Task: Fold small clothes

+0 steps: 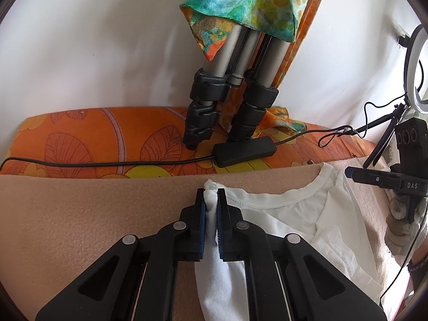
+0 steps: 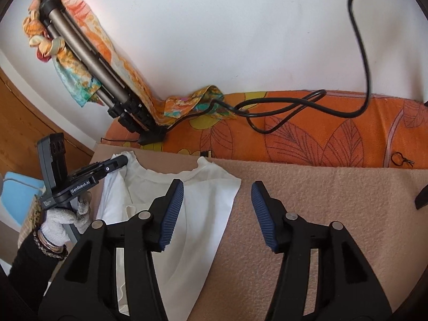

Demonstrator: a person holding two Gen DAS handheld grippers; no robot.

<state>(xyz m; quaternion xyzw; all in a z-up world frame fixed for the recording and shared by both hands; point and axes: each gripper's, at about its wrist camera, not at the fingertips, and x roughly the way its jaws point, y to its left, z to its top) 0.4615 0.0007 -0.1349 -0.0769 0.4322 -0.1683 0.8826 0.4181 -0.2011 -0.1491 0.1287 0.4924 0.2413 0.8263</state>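
Item: white shirt, thin, soft, limp; lies flat on the tan blanket, collar toward its far edge beside the orange floral cover. Your left tool is clamped on a bunched shoulder corner. Your right tool stands wide, holding nothing. Expect sagging; take hold at hems or shoulder seams.

Both views are bright and evenly lit by soft light, with only faint shadows. The white wall looks slightly washed out. Fisheye bending curves the edges, dark vignette fills the corners, and focus stays sharp.
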